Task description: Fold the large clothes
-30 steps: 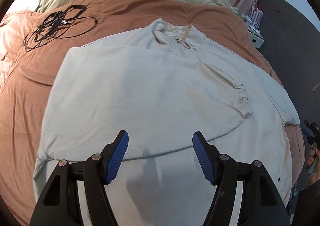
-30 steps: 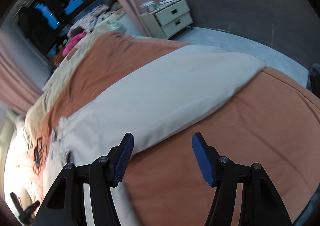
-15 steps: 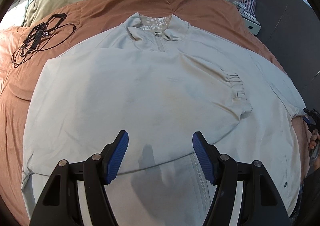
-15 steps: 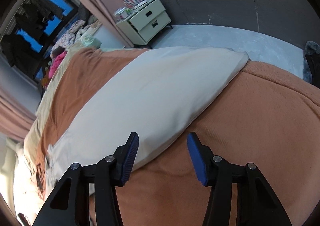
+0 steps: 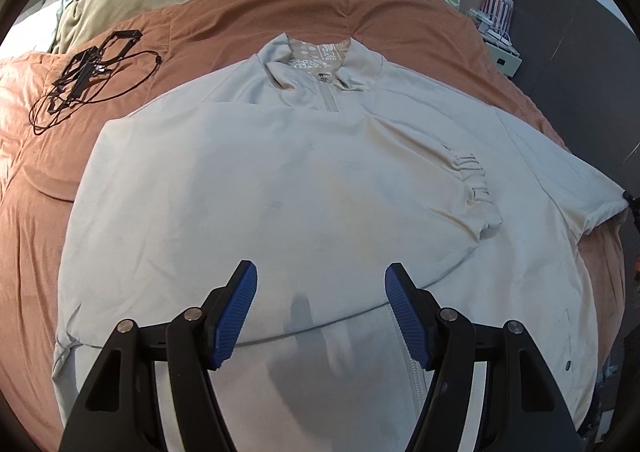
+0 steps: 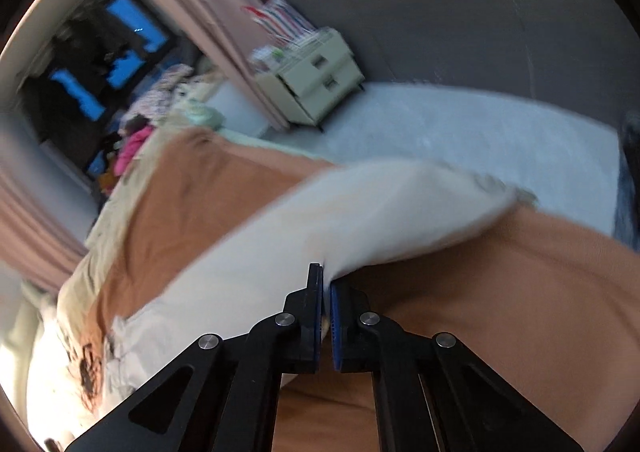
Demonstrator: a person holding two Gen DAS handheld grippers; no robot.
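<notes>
Left wrist feed sharp, evenly lit, soft indoor light. I see soft grey shadow of open left gripper (image 5: 320, 292) on pale grey zip-front jacket (image 5: 280, 188), just ahead of blue ribbed pads (image 5: 236, 308). Strong barrel bend at edges, black vignette in corners. Right wrist feed dimmer, motion-smeared: cream two-drawer cabinet (image 6: 316, 72) and dusky pink curtain (image 6: 192, 4) streaked, jacket edge soft. Blown-out bright patch bottom left. Dark window with blue panes (image 6: 120, 16) gives little light.

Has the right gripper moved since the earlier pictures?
Yes. The right gripper has closed on the jacket sleeve edge, nearer the cuff and the nightstand.
</notes>
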